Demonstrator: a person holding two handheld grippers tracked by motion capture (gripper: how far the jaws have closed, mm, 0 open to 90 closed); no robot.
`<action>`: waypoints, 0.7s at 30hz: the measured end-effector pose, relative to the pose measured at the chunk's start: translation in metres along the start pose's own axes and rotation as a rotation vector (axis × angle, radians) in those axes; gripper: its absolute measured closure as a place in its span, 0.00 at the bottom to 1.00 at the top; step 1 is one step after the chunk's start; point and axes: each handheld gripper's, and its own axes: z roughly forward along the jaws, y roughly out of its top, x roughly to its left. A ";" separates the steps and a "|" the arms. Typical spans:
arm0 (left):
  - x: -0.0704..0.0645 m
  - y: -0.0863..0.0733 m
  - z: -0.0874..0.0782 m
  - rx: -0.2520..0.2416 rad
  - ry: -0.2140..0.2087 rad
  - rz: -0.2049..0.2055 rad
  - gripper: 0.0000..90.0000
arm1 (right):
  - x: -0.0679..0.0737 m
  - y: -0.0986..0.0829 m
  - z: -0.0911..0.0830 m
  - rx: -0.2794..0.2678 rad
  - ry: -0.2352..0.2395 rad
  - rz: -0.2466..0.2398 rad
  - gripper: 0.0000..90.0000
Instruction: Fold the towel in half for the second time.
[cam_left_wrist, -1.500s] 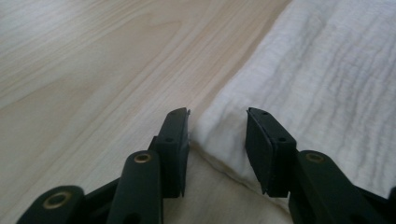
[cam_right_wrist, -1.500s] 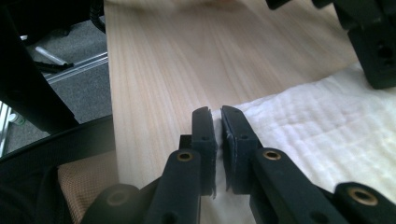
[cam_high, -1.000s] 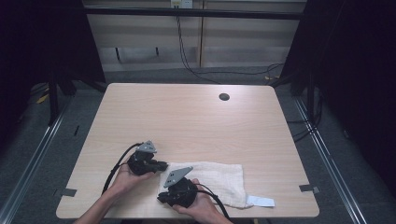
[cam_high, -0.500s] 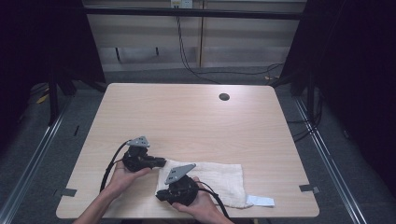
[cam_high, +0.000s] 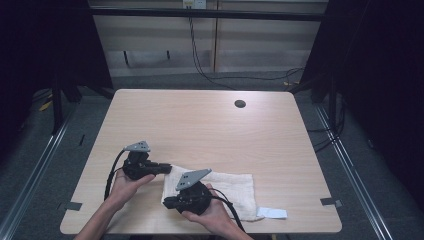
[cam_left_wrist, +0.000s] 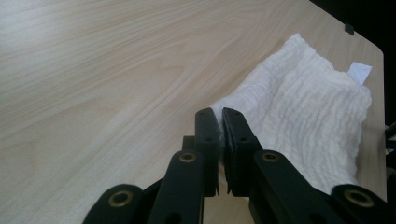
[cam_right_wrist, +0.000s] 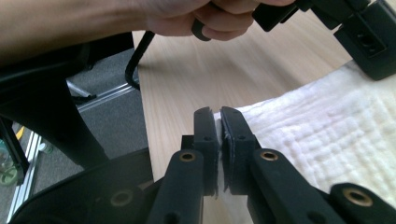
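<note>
Both clamped: left gripper pinching the white towel corner, right gripper nipping its near edge.

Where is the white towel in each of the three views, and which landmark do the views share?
High view: the white towel lies near the table's front edge, right of centre.
Left gripper view: it fills the right side, its corner between the left gripper jaws.
Right gripper view: lower right, its edge between the right gripper jaws.
Shared landmark: the light wooden table.
</note>
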 end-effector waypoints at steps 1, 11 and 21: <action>0.001 0.001 -0.001 0.000 0.001 -0.005 0.95 | 0.000 0.001 0.001 -0.007 0.004 0.003 0.96; 0.005 0.008 -0.023 -0.059 0.023 -0.015 0.95 | 0.000 0.026 0.008 -0.007 0.024 -0.028 0.96; 0.012 0.008 -0.047 -0.106 0.062 -0.038 0.95 | 0.005 0.055 0.013 -0.031 0.027 -0.061 0.96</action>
